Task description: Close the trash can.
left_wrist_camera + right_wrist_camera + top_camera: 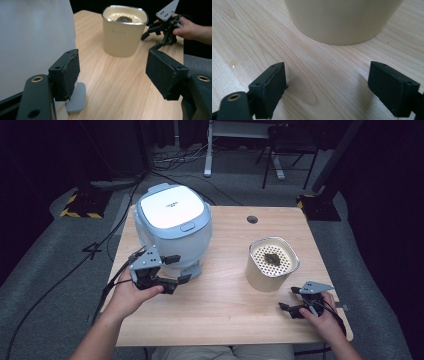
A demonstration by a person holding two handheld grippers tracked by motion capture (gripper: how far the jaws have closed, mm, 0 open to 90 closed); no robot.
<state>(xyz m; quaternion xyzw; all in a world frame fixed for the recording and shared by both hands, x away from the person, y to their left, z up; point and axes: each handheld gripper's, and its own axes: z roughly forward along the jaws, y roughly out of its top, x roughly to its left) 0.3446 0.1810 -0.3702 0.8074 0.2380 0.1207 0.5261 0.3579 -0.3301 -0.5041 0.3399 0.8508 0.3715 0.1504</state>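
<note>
Left tongs (pixel 181 269) open beside cooker (pixel 172 227)

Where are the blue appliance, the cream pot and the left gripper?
blue appliance (pixel 171 210): high view, on its white lid.
cream pot (pixel 122 40): left gripper view, on its side wall.
left gripper (pixel 180 268): high view, between its open jaws.

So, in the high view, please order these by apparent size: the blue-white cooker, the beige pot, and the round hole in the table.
1. Blue-white cooker, clearly the largest.
2. Beige pot, clearly smaller, though it stands nearer the camera.
3. Round hole in the table, by far the smallest.
</note>
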